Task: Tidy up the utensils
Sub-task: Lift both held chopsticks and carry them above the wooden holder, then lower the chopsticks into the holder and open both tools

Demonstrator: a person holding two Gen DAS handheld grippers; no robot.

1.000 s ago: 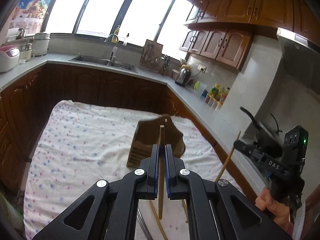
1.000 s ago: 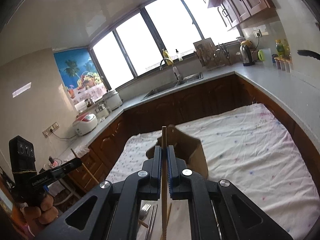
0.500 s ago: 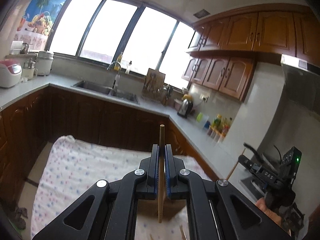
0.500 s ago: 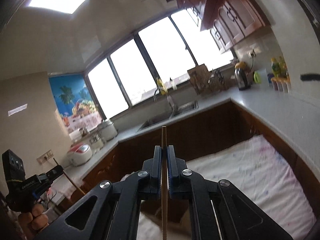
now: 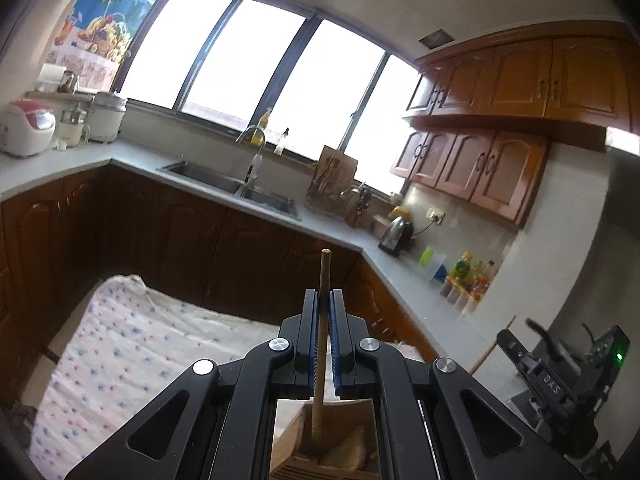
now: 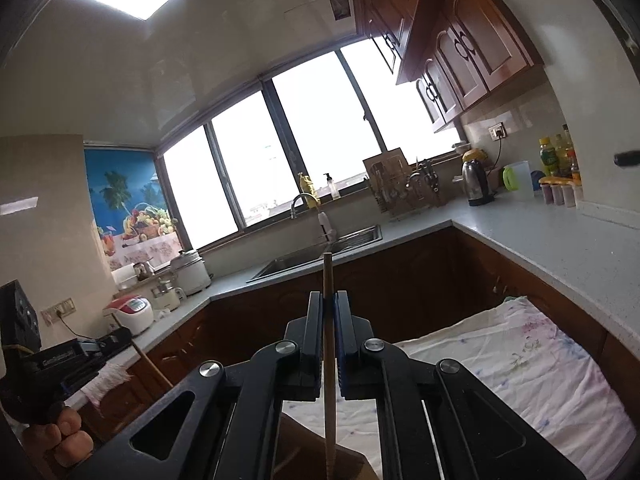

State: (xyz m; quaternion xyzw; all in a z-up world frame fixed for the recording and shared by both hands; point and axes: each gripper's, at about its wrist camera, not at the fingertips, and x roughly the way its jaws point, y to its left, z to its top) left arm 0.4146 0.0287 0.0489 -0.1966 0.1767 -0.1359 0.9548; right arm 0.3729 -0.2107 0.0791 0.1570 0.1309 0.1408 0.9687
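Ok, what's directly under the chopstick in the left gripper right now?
The left gripper holds its chopstick upright; the lower end dips into the wooden utensil holder on the patterned cloth. The gripper body hides most of the holder, so its contents can't be seen.

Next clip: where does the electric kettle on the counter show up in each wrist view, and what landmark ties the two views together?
Left wrist view: the electric kettle stands right of centre on the counter's corner, below the wall socket.
Right wrist view: the kettle stands upper right on the counter, left of the white jug.
Shared landmark: the sink faucet under the big window, left of the kettle in both.
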